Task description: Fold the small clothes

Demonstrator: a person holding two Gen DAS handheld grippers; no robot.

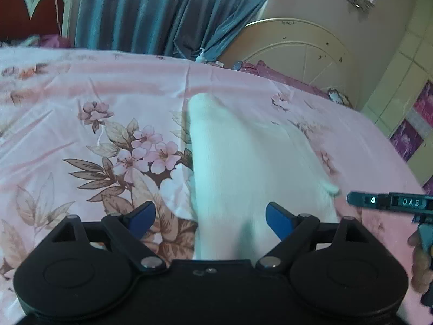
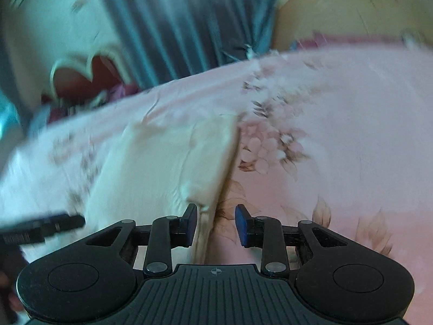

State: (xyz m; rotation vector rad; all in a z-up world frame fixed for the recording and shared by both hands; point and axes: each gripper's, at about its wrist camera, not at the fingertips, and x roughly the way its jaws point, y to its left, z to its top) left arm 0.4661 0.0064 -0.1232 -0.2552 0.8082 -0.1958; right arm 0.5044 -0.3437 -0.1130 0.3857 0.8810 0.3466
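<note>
Two grippers above one white garment on a pink floral bedsheet.

The left gripper (image 1: 210, 218) has its blue fingers spread wide, the white garment (image 1: 251, 168) lying lengthwise between them on the bedsheet (image 1: 81, 103). The right gripper (image 2: 215, 224) is also parted, gripping nothing, its left finger over the garment's (image 2: 165, 168) near corner; that view is motion-blurred. Blue curtains (image 1: 151, 10) hang behind the bed.

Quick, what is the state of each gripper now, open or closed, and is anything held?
Left gripper: open, holding nothing; the white cloth lies between its fingers.
Right gripper: open, holding nothing, at the cloth's edge.
</note>
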